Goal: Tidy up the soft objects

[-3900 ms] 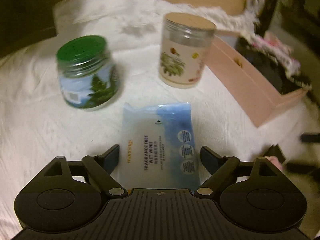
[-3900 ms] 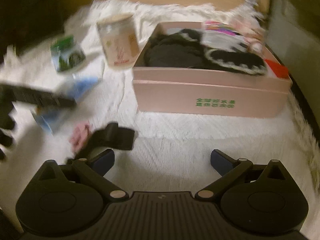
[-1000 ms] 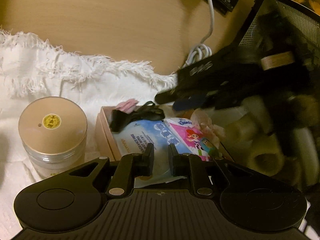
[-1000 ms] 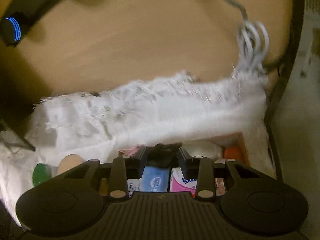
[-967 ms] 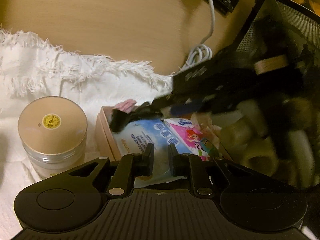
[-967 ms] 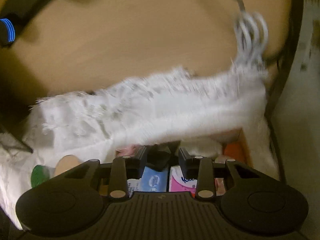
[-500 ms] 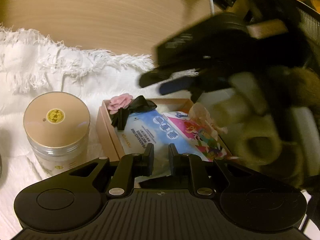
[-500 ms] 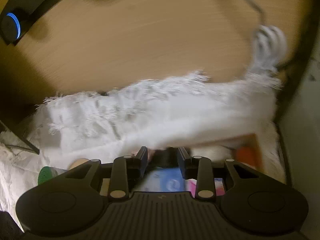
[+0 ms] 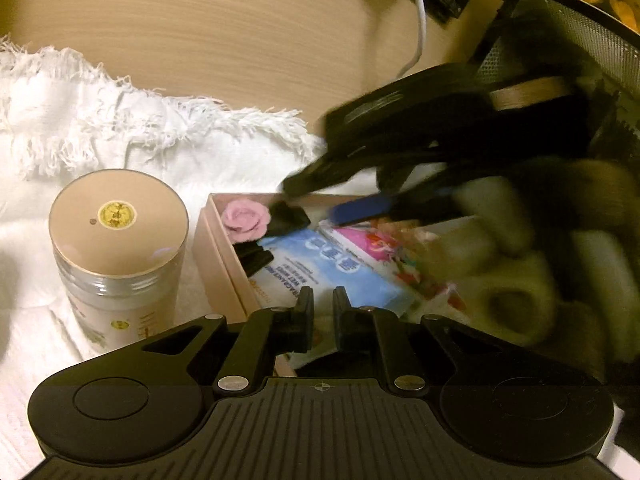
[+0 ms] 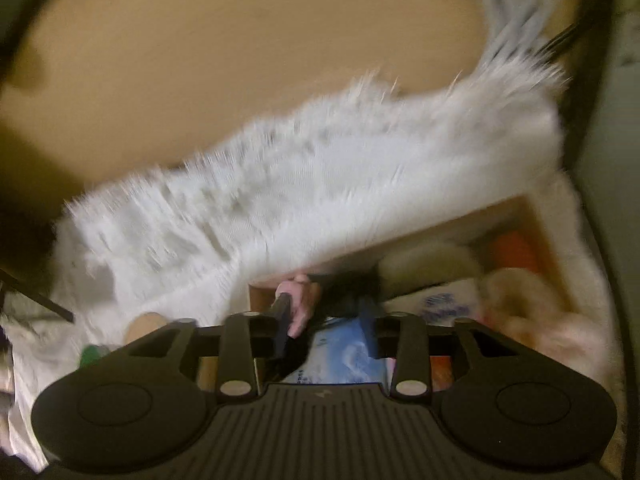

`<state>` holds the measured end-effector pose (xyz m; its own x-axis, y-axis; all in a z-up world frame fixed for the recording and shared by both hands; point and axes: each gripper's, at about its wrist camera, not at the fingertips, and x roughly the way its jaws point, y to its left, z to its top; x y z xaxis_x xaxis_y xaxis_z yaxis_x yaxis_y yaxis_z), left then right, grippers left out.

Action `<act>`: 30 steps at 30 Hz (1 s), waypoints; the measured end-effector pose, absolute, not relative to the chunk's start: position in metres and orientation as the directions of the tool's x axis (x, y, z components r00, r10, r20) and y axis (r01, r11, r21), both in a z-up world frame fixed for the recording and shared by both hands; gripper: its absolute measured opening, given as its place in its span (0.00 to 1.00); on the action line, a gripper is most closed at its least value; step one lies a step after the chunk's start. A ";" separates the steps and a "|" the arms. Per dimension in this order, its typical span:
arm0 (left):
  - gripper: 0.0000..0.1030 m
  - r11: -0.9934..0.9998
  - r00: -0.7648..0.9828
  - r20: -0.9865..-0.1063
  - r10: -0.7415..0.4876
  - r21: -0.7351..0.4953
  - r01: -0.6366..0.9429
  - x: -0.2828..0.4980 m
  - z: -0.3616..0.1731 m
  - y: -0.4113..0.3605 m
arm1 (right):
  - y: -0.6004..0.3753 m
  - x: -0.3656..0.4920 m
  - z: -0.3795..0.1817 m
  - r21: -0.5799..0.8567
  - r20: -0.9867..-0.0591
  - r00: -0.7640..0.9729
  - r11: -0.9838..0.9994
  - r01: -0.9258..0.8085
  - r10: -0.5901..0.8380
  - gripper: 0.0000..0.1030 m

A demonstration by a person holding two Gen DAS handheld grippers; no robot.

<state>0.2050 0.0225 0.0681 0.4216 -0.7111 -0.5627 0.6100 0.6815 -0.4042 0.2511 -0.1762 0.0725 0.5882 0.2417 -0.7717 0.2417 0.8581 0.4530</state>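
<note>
A pink rose hair clip (image 9: 246,218) with black ribbon lies in the far left corner of the pink box (image 9: 218,256), beside a blue wet wipes pack (image 9: 332,268) and a pink tissue pack (image 9: 372,244). My right gripper (image 9: 312,201) hovers blurred just over that corner; its jaws are opening. In the right wrist view the rose clip (image 10: 304,300) sits between the spread fingers of the right gripper (image 10: 325,320), close to the left pad, not pressed. My left gripper (image 9: 320,308) is shut and empty, above the wipes pack.
A tan-lidded jar (image 9: 118,240) stands left of the box on a white fringed cloth (image 9: 120,120). A black mesh basket (image 9: 560,28) and a white cable (image 9: 420,20) are at the back right. A gloved hand (image 9: 520,240) fills the right side. Soft cream items (image 10: 532,304) fill the box's right end.
The right gripper came down over the box's far left corner and its jaws widened; the rose clip, gripped a second ago, now rests in the box. The left gripper stayed put.
</note>
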 end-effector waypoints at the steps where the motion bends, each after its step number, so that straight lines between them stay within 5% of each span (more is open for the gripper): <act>1: 0.12 0.686 0.429 -0.561 -0.708 -0.402 0.606 0.204 0.068 0.022 | -0.177 0.240 0.082 0.447 -0.754 0.620 0.861 0.243 0.216 0.59; 9: 0.13 0.717 0.458 -0.569 -0.683 -0.400 0.571 0.193 0.075 0.018 | -0.167 0.123 0.143 0.188 -0.636 0.767 0.946 0.263 -0.087 0.82; 11: 0.20 0.731 0.507 -0.540 -0.672 -0.370 0.573 0.174 0.083 0.023 | -0.171 0.096 0.140 0.155 -0.622 0.775 0.952 0.265 -0.114 0.82; 15: 0.21 0.787 0.607 -0.507 -0.612 -0.320 0.527 0.125 0.092 0.037 | -0.183 0.047 0.114 0.155 -0.614 0.789 0.974 0.168 -0.038 0.82; 27: 0.21 0.976 0.725 -0.653 -0.219 -0.139 0.170 -0.013 0.014 0.018 | -0.180 0.009 -0.001 0.185 -0.683 0.692 0.972 -0.144 0.232 0.82; 30: 0.21 0.986 0.754 -0.636 -0.165 -0.104 0.128 -0.020 0.006 0.010 | -0.180 0.020 -0.019 0.180 -0.693 0.681 0.971 -0.158 0.239 0.90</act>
